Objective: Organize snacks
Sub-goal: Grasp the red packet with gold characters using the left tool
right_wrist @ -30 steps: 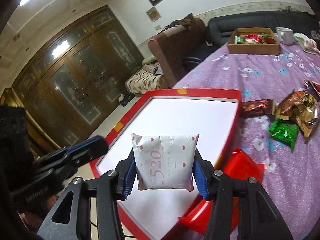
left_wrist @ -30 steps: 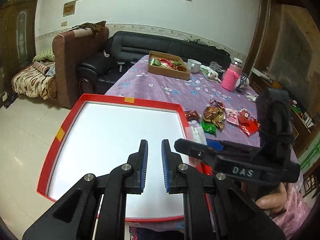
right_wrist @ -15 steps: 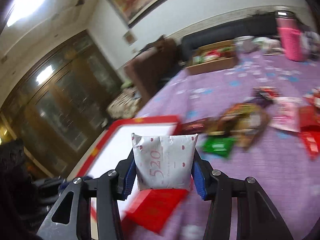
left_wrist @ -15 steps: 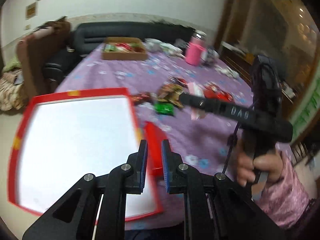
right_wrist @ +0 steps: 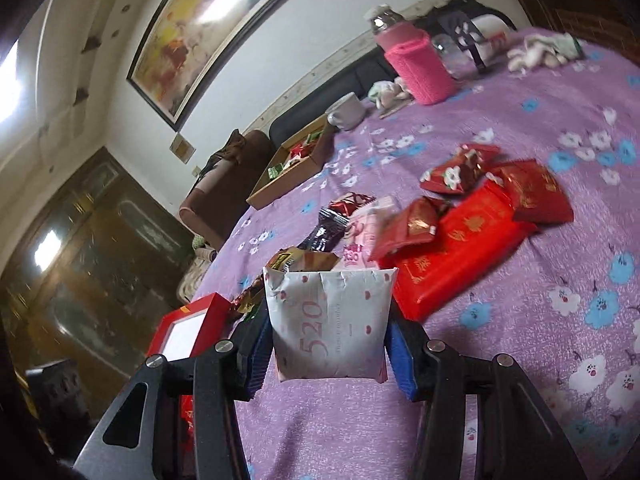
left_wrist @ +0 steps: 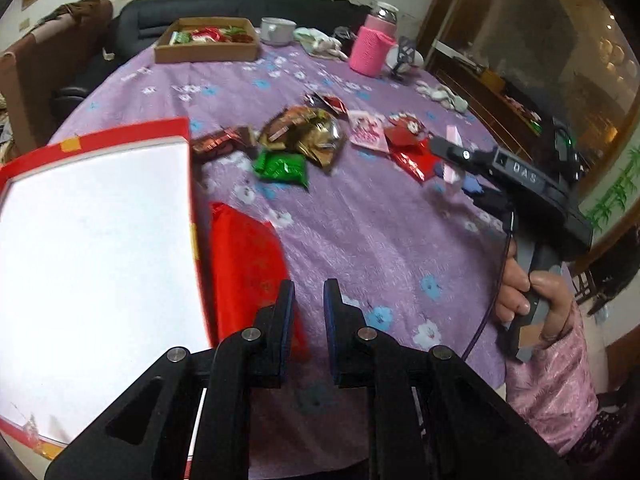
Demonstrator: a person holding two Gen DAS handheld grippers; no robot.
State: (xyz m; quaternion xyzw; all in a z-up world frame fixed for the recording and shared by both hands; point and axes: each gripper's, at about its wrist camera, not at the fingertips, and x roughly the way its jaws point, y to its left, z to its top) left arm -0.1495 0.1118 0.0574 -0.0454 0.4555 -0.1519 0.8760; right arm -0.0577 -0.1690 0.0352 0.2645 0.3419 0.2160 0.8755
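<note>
Home lvg rm: sofa (left_wrist: 224, 12), painting (right_wrist: 208, 36)

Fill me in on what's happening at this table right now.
A person is sorting snacks with two handheld grippers. The right gripper is clamped on a white packet printed 520, held above the purple tablecloth. The left gripper holds nothing, jaws nearly closed, near the red-rimmed tray. More wrapped snacks lie loose mid-table.

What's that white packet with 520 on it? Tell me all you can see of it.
The white packet is a small, roughly square pouch of crinkly paper-like wrap, dotted with red marks and printed "520" in pink, with fine text beside it. Its top edge is crimped and a seam runs down the middle. It stands upright, pinched at both sides by the right gripper, above the purple cloth.
</note>
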